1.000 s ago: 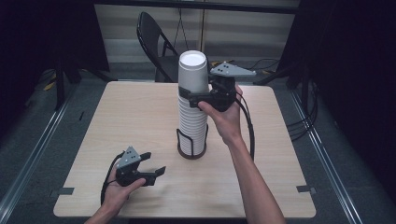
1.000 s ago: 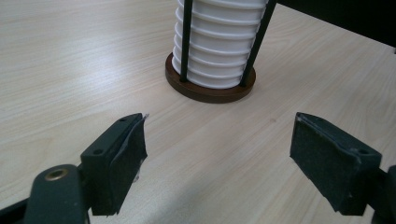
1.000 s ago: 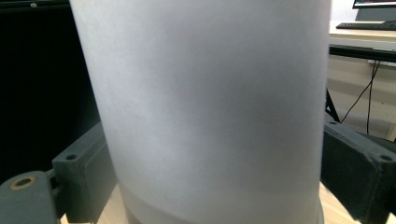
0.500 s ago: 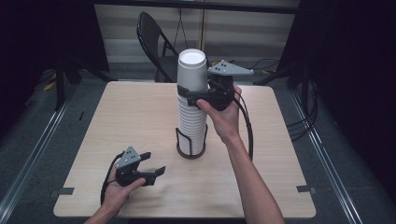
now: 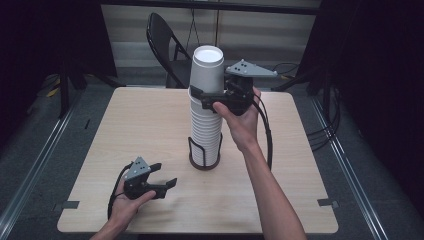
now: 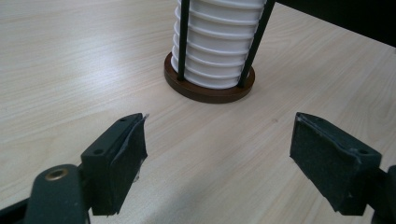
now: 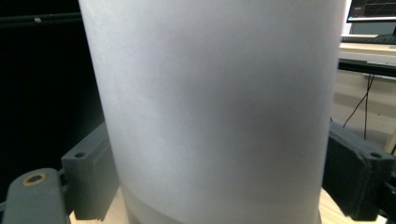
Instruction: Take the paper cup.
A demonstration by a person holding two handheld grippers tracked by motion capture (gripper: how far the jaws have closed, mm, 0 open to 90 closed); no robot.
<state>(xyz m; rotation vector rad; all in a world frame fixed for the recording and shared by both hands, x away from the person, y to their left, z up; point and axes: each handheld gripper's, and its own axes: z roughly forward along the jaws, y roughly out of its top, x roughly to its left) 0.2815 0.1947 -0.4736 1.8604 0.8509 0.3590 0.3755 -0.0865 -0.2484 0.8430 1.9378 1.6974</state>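
Observation:
A tall stack of white paper cups (image 5: 205,127) stands in a black wire holder with a brown round base (image 5: 204,162) at the table's middle. My right gripper (image 5: 206,95) reaches in from the right at the top cup (image 5: 207,65). Its jaws have just been closing with that cup between them. In the right gripper view both pads (image 7: 93,177) touch the sides of the top cup (image 7: 210,107). My left gripper (image 5: 165,175) rests on the table near the front left, open and holding nothing. In the left gripper view, the left gripper (image 6: 217,158) faces the holder's base (image 6: 210,88).
The light wooden table (image 5: 310,165) has bare room on every side of the holder. A black folding chair (image 5: 167,42) stands behind the far edge. Cables (image 5: 265,135) trail from the right gripper along the forearm.
The right gripper's jaws have drawn in around the top cup, with the hand barely shifting. The left hand and its gripper have stayed put.

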